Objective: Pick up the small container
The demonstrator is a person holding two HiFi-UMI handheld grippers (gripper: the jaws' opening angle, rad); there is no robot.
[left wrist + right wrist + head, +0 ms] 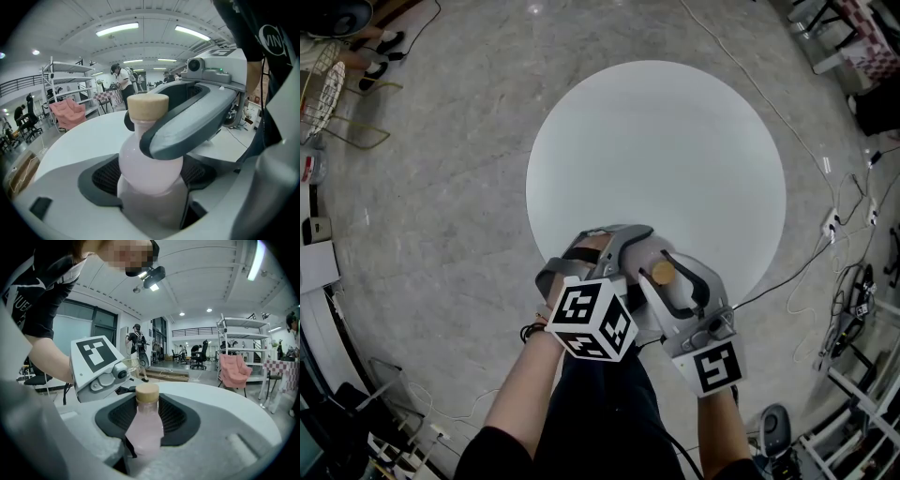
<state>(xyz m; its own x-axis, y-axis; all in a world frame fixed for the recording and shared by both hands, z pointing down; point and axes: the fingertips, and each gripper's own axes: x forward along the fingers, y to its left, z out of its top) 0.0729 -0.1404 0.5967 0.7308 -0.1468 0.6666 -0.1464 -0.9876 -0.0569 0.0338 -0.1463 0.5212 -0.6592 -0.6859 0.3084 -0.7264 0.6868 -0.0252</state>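
Two grippers on a small pale-pink bottle with a tan cap (150,161)
The left gripper (623,251) and right gripper (670,284) both keep jaws closed on it, above the round white desk's (675,141) near edge.

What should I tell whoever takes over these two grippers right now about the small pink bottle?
Left gripper: fingers shut on the small pink plastic bottle with a tan cap.
Right gripper: fingers shut on the same bottle.
Bottle: over the near edge of the round white table.
Done: grasped.
Left: confirm it is clear of the table; probably release one gripper.
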